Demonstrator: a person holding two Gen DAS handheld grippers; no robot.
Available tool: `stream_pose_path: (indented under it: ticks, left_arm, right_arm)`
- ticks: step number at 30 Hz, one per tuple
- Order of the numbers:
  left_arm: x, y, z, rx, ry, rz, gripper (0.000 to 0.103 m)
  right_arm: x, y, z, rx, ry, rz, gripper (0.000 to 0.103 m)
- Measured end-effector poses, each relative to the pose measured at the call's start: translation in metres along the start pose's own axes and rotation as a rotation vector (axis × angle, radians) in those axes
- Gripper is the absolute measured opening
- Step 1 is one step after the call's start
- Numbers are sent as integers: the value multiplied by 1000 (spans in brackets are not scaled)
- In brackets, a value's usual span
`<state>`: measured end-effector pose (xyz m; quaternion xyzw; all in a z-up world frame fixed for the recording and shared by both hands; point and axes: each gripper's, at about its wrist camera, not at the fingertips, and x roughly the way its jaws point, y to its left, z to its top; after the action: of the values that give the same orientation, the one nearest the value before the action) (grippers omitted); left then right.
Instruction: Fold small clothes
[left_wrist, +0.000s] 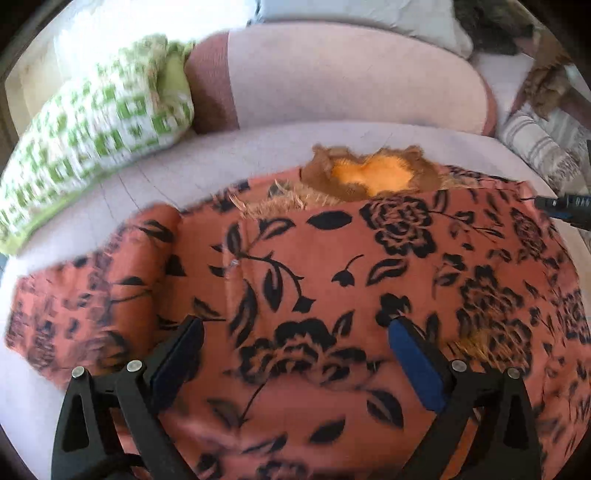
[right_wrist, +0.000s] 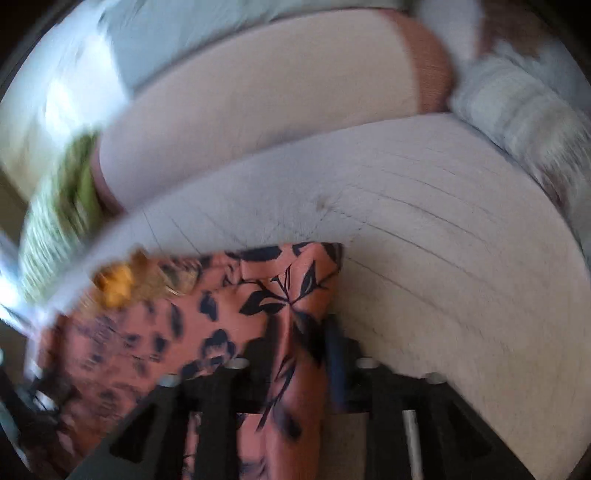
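Observation:
A salmon-pink garment with black flower print lies spread on a pale sofa seat, its orange-brown collar at the far side. My left gripper hovers open just above the garment's middle, jaws wide apart and empty. My right gripper is shut on a fold of the same garment at its right side, with the cloth pinched between the fingers. The right view is blurred. The right gripper's tip also shows in the left wrist view, at the garment's far right edge.
A green and white patterned cushion lies at the left of the seat. A pink backrest cushion stands behind the garment. A striped fringed throw lies at the right. Bare seat lies right of the garment.

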<state>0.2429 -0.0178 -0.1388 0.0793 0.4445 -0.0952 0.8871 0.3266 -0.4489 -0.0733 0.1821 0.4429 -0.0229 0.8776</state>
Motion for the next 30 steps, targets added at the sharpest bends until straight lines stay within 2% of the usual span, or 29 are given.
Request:
stream_pose_path:
  ticks: [1, 2, 5, 7, 9, 13, 14, 15, 16, 17, 18, 20, 21, 23, 24, 25, 27, 28, 30]
  left_arm:
    - [-16, 3, -6, 8, -20, -5, 100]
    - [-33, 7, -16, 6, -36, -19, 100]
    - [-87, 23, -54, -25, -63, -42, 100]
    - [-124, 39, -89, -78, -73, -37, 100]
    - [-144, 52, -120, -137, -52, -35, 100]
    - [-159, 62, -194, -222, 82, -36, 100]
    - [-155, 61, -202, -230, 108, -32, 100]
    - [-147, 59, -215, -227, 175, -28, 100]
    - [-143, 55, -223, -212, 219, -17, 100]
    - [-144, 49, -228, -180, 216, 18, 100]
    - [-149, 45, -229, -153, 200, 29, 97]
    - [-165, 44, -226, -158, 149, -33, 94]
    - [-178, 50, -221, -175, 85, -57, 94]
    - [-193, 67, -210, -220, -3, -48, 94]
    - [-198, 82, -203, -268, -41, -59, 94]
    - [-199, 109, -192, -358, -83, -94, 94]
    - [-192, 150, -175, -489, -127, -124, 94]
    - [-180, 186, -162, -596, -152, -152, 94]
    - [-155, 232, -146, -747, -148, -185, 94]
  right_arm:
    - [-17, -4, -10, 41, -21, -4, 60]
    - [-28, -4, -17, 47, -28, 11, 63]
    - [-70, 0, -61, 11, 11, 45, 63]
    - [-102, 3, -104, 23, 37, 92, 63]
    - [-128, 7, -148, 15, 60, 126, 63]
    - [-155, 32, -221, -37, 129, 252, 64]
    - [-153, 36, -234, -37, 137, 259, 71]
    - [-148, 32, -248, -27, 170, 239, 83]
    - [-135, 27, -262, 3, 259, 176, 83]
    - [-129, 23, -272, 29, 277, 142, 81]
    - [-140, 26, -272, 15, 230, 132, 81]
    - [-154, 41, -263, -14, 211, 151, 81]
    - [-164, 50, -257, -41, 158, 144, 81]
    - [-174, 69, -246, -115, 87, 124, 81]
    - [-173, 80, -242, -151, 61, 125, 81]
    - [-168, 89, -239, -166, 52, 126, 81]
    - [-152, 102, -232, -190, 60, 160, 81]
    - [-144, 107, -232, -195, 59, 165, 81]
    - [-140, 112, -232, -186, 70, 143, 81]
